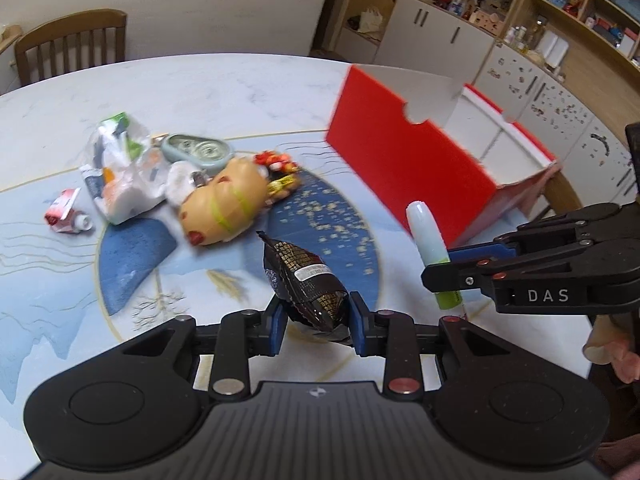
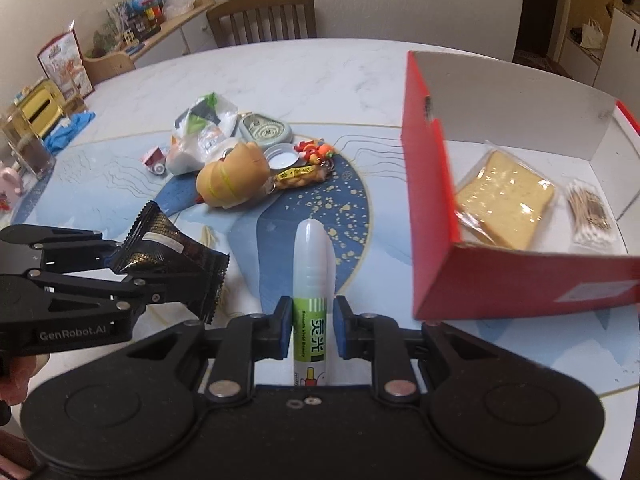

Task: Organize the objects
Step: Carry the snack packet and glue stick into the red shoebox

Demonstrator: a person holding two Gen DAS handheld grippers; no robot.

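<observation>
Left tool (image 1: 317,322): blue pads clamped on a dark foil snack packet (image 1: 308,284), lifted clear of the counter (image 1: 200,88); the packet's crimped end points to 11 o'clock.
Right tool (image 2: 313,330): pads pressed on the green-labelled body of a white glue stick (image 2: 314,264), cap pointing to 12 o'clock.
Left tool in the right wrist view: at 9 o'clock, gripping the same packet, above the blue part of the counter pattern.
Right tool in the left wrist view: at 3 o'clock, the glue stick standing tilted between its fingers, just in front of the red box (image 1: 404,160).
Red box: open, at 2 o'clock of the right tool; inside lie a wrapped bread slice (image 2: 504,200) and, beside it at 3 o'clock, a pack of cotton swabs (image 2: 590,210).
Loose pile: at 11 o'clock of both tools, well apart from them; a bun-shaped squishy toy (image 2: 234,178), a crumpled plastic bag (image 2: 202,128), a teal oval case (image 2: 266,130), a small red-and-white tube (image 1: 66,212) and a keychain with orange charms (image 2: 314,152), mostly touching one another.
Wooden chair (image 2: 262,14): at the counter's far edge.
</observation>
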